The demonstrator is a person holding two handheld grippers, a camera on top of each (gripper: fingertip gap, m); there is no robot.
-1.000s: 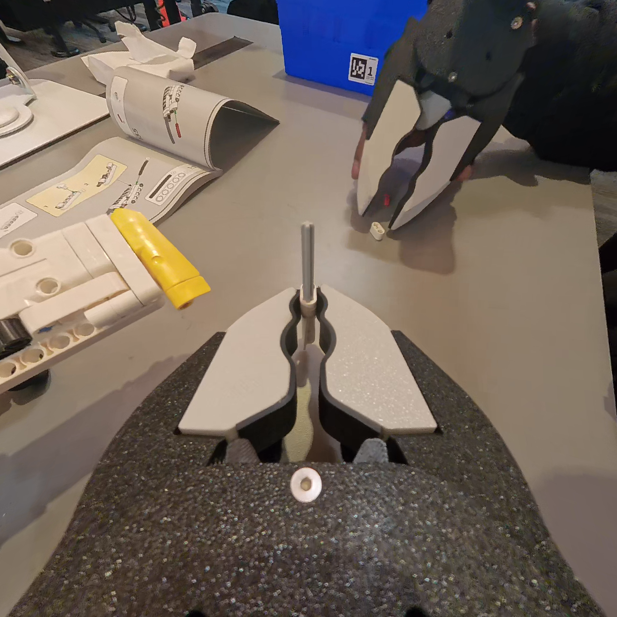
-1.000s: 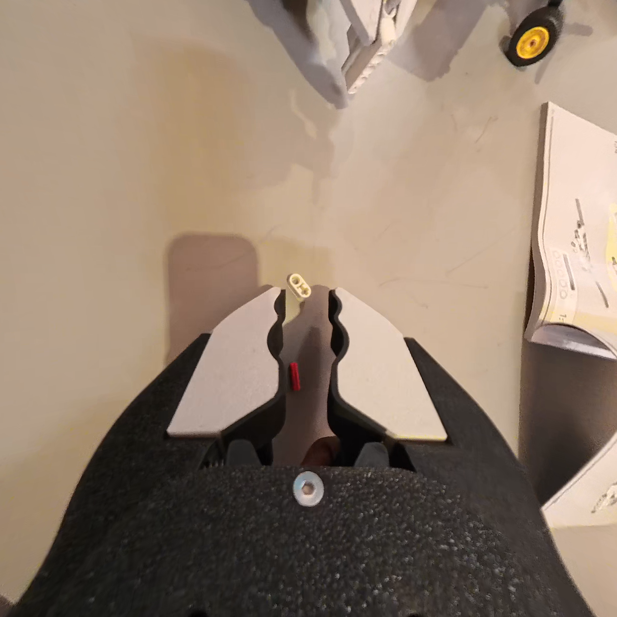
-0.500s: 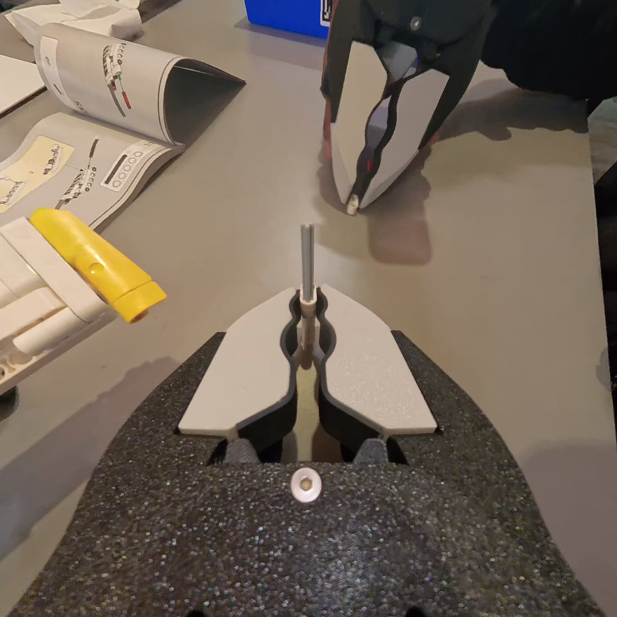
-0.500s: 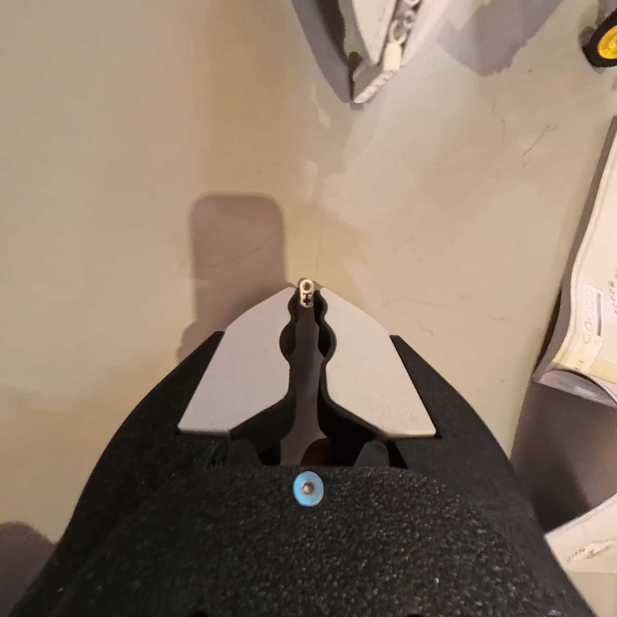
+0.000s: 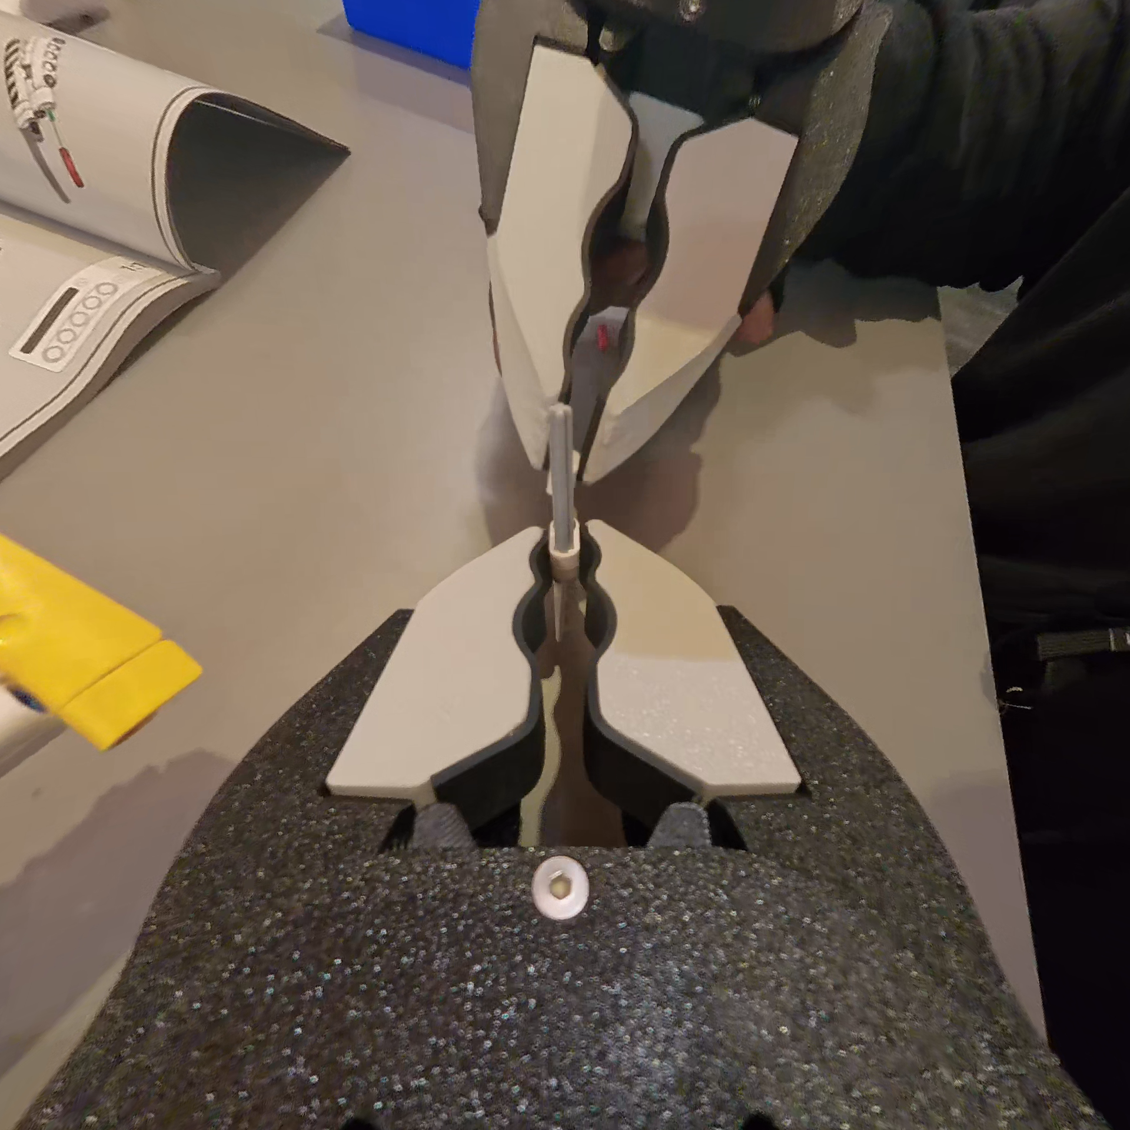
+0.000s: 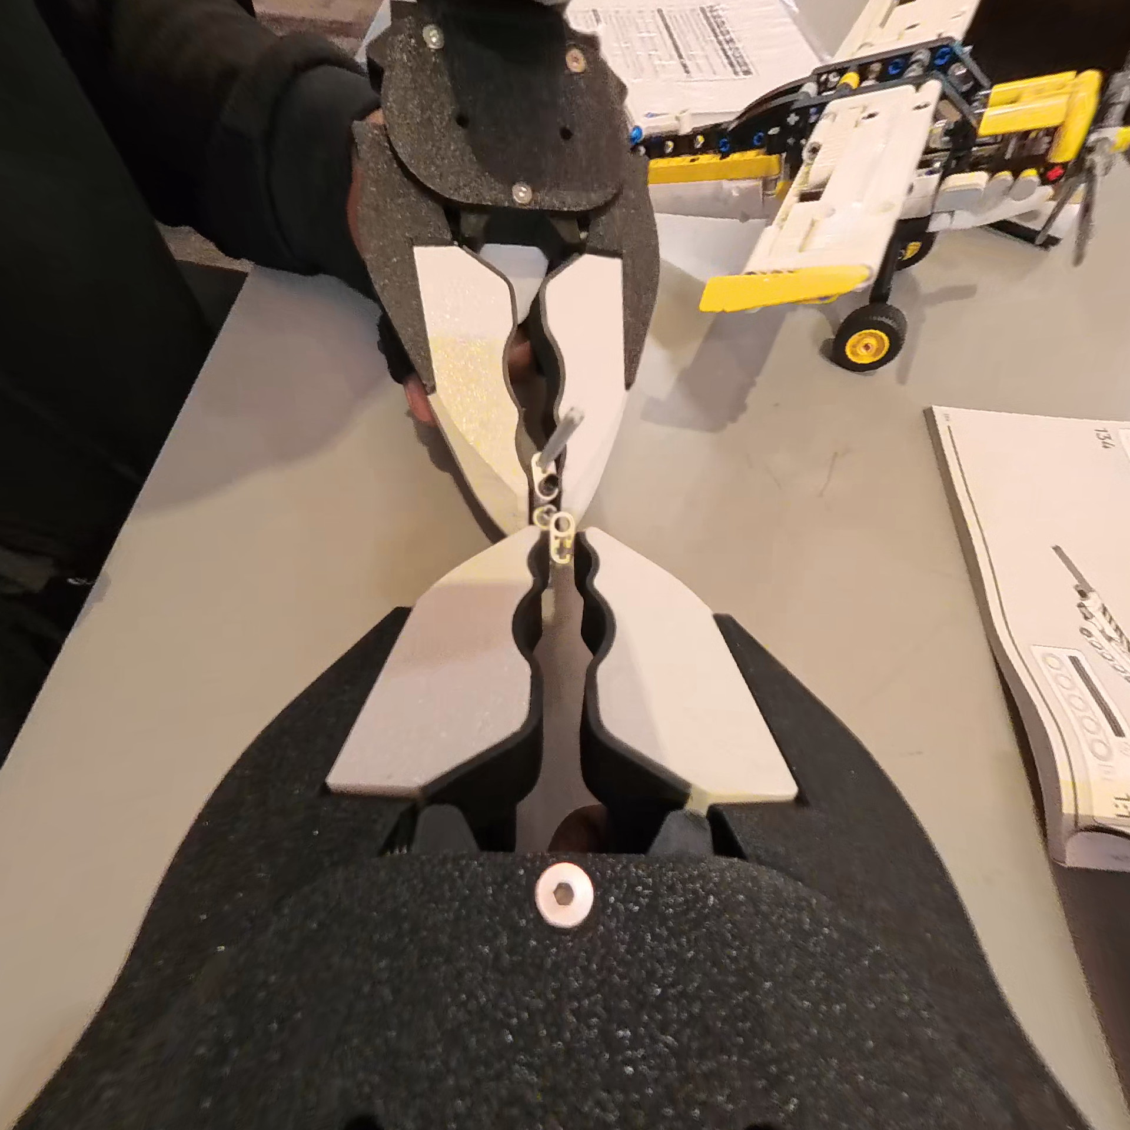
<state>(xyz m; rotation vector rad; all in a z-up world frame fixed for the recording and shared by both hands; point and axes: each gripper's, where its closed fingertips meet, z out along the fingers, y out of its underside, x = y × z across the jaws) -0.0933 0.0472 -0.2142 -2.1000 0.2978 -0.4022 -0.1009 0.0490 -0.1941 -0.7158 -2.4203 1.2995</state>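
Grey cross axle (image 5: pixel 562 468) with a small white two-hole connector (image 5: pixel 563 546) fitted on it sits pinched at the tips of the left gripper (image 5: pixel 565 538); both pads press the connector, and the axle projects straight forward past the tips. Seen from the right wrist view, this same connector (image 6: pixel 543 477) carries the axle (image 6: pixel 564 435) slanting up and to the right. The right gripper (image 6: pixel 559 544) is closed on a second small white two-hole connector (image 6: pixel 561 539), held at its very tips with the holes facing the camera. The two grippers point at each other tip to tip above the grey table (image 5: pixel 306 428), and the two connectors lie just beside one another; contact between them cannot be judged. A small red piece (image 5: pixel 602 337) lies on the table behind the right gripper's fingers. Further out: an open instruction booklet (image 5: pixel 122 183), a white-and-yellow brick-built airplane model (image 6: pixel 856 159) with a yellow-hubbed wheel (image 6: pixel 868 345), and a blue box (image 5: pixel 409 24) at the far edge.
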